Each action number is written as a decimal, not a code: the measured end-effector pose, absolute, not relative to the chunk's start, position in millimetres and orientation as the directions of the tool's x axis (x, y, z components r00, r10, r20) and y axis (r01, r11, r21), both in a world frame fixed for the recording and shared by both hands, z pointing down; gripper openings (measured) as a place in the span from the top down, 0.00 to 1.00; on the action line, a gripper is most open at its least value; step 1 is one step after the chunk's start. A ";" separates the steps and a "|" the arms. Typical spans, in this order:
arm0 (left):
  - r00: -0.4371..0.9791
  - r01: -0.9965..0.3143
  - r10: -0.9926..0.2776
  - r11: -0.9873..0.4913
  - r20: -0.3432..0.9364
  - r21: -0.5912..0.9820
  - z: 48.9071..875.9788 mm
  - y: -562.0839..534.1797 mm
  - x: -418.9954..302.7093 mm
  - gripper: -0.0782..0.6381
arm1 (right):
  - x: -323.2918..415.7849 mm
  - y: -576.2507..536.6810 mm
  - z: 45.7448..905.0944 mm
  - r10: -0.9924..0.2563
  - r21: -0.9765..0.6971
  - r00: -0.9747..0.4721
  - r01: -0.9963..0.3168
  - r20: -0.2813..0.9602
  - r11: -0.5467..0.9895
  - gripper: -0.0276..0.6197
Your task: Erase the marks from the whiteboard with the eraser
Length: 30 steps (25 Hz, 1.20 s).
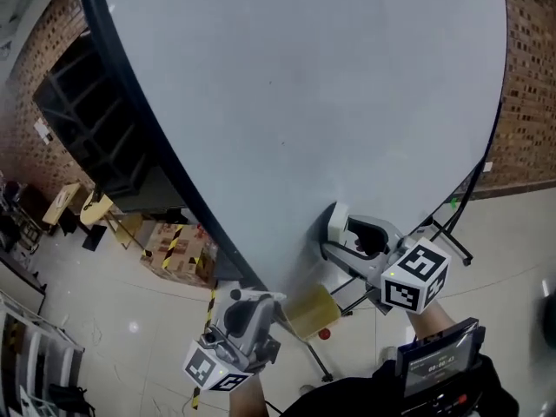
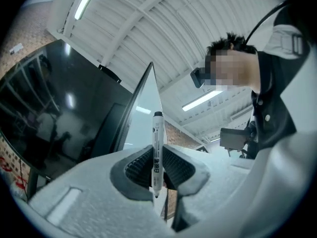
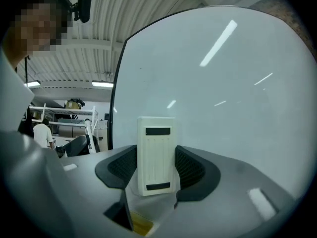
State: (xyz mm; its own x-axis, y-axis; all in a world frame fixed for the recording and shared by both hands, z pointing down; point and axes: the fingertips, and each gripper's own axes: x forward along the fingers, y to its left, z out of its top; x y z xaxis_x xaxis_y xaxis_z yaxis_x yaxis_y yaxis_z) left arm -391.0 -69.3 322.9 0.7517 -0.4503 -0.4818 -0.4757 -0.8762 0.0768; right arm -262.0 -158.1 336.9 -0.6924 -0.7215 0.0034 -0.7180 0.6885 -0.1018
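Eraser point(image 3: 156, 155), upright and clamped between the jaws of the right gripper point(image 1: 358, 238), near the lower edge of the whiteboard point(image 1: 287, 102); the board's face shows no clear marks. The left gripper point(image 1: 248, 318), below that edge, pinches a marker point(image 2: 157, 148). Step judged: final wiping; next, any remaining mark needs the eraser pressed flat on it.

Whiteboard point(image 1: 304, 102) ahead; eraser point(image 3: 156, 155) between right gripper point(image 3: 157, 166) fingers point(image 3: 191, 168); marker point(image 2: 157, 150) between left gripper point(image 2: 157, 170) fingers point(image 2: 138, 168).

The cream rectangular eraser point(image 3: 156, 155) stands clamped upright near the pale whiteboard point(image 3: 223, 78).
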 end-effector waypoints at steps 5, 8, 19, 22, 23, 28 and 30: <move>0.685 -0.596 -0.557 -0.799 -0.470 0.079 309.8 -67.2 -316.3 0.81 | -184.4 -167.5 327.7 -0.626 -0.155 -0.779 -0.614 -0.040 0.774 0.58; 0.653 -0.632 -0.593 -0.769 -0.471 0.093 299.7 -54.1 -274.1 0.81 | -139.0 -161.1 322.6 -0.598 -0.156 -0.801 -0.586 -0.035 0.795 0.58; 0.590 -0.696 -0.646 -0.711 -0.484 0.101 284.3 -27.5 -250.9 0.81 | -102.5 -136.2 309.8 -0.490 -0.284 -0.858 -0.437 -0.151 0.853 0.58; 0.610 -0.678 -0.631 -0.729 -0.480 0.097 300.9 -27.6 -253.7 0.81 | -119.7 -109.0 320.0 -0.421 -0.290 -0.883 -0.355 -0.207 0.889 0.58; 0.616 -0.673 -0.624 -0.734 -0.481 0.092 305.4 -28.7 -255.7 0.81 | -125.5 -104.1 324.7 -0.408 -0.283 -0.888 -0.344 -0.212 0.895 0.58; 0.619 -0.658 -0.617 -0.745 -0.487 0.109 322.5 -20.5 -260.6 0.81 | -127.2 -78.8 340.3 -0.422 -0.298 -0.883 -0.353 -0.208 0.887 0.58; 0.618 -0.655 -0.616 -0.747 -0.489 0.112 323.2 -17.1 -258.5 0.81 | -121.0 -72.1 340.1 -0.428 -0.306 -0.877 -0.355 -0.218 0.883 0.58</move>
